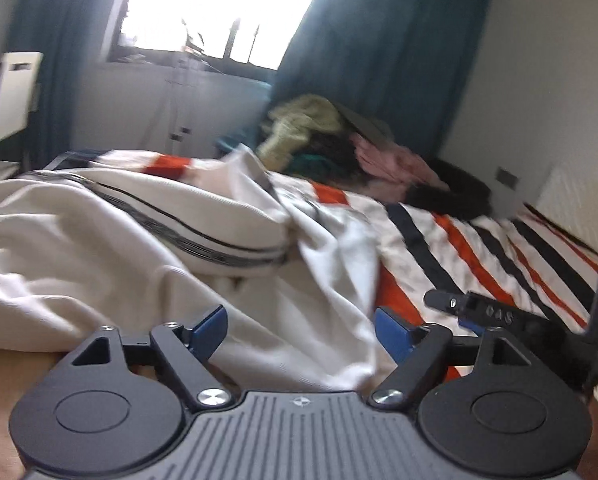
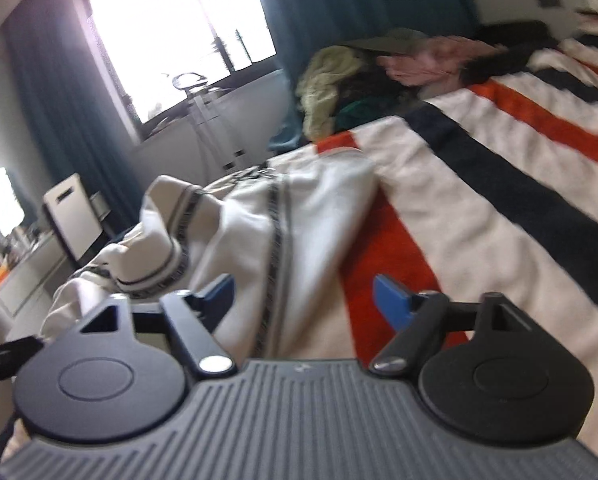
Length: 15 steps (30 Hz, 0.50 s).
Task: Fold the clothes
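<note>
- The left gripper [image 1: 301, 330] has a grey ribbed body with a small round emblem, and two black round discs at its sides.
- Its black linkage arms are fixed with silver screws; the fingers [image 1: 211, 330] carry blue pads.
- The right gripper [image 2: 305, 300] has the same build: grey ribs, black discs, silver screws, blue-padded fingers [image 2: 391, 300].

Left wrist view looks forward and slightly down along its fingers, low and close over the white garment [image 1: 147, 240] on the striped bedspread [image 1: 479, 248], facing the window [image 1: 219, 8]. Right wrist view, rolled, stands just to its right, equally near. Both share the garment, bedspread, clothes pile [image 2: 363, 72] and curtains [image 2: 339, 4].
</note>
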Each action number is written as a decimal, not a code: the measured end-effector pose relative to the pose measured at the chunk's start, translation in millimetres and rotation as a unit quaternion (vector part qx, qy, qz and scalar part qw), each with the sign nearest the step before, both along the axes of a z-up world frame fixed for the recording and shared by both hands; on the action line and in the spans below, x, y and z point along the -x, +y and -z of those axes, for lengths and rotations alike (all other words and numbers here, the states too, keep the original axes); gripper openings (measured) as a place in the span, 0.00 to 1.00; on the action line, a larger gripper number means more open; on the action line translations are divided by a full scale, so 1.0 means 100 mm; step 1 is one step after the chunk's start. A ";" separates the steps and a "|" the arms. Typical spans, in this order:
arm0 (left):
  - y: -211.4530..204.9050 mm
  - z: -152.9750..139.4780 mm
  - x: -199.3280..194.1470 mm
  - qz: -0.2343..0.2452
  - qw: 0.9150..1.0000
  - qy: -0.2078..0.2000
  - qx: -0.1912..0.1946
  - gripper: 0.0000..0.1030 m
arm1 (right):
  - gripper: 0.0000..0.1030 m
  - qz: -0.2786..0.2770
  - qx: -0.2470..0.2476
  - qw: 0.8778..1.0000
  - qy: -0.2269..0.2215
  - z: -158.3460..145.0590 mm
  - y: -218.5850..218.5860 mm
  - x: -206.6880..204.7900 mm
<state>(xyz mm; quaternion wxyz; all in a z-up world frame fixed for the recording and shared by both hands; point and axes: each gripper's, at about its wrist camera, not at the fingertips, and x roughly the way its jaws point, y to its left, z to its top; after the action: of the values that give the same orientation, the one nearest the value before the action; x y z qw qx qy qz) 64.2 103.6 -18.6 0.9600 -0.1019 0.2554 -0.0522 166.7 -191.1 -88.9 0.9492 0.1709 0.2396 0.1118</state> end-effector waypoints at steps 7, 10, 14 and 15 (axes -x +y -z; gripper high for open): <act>0.15 0.05 -0.17 -0.033 0.999 -0.003 -0.030 0.83 | 0.66 -0.058 0.042 0.997 0.021 -0.20 0.55 -1.18; 0.22 0.18 -0.34 -0.041 0.999 0.004 -0.033 0.83 | 0.66 -0.090 0.067 0.993 0.035 -0.18 0.89 -1.71; 0.36 0.37 -0.60 -0.051 0.998 0.033 0.000 0.83 | 0.64 -0.092 0.156 0.982 0.049 0.00 1.35 -2.24; 0.39 0.40 -0.67 -0.050 0.998 0.037 0.012 0.83 | 0.64 -0.088 0.179 0.979 0.050 0.05 1.44 -2.32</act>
<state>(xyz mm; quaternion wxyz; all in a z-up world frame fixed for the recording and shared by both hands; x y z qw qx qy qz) 130.8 143.0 -59.0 0.9499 -0.1279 0.2851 -0.0037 398.8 -47.1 -93.9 0.9377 -0.0186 0.3166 0.1416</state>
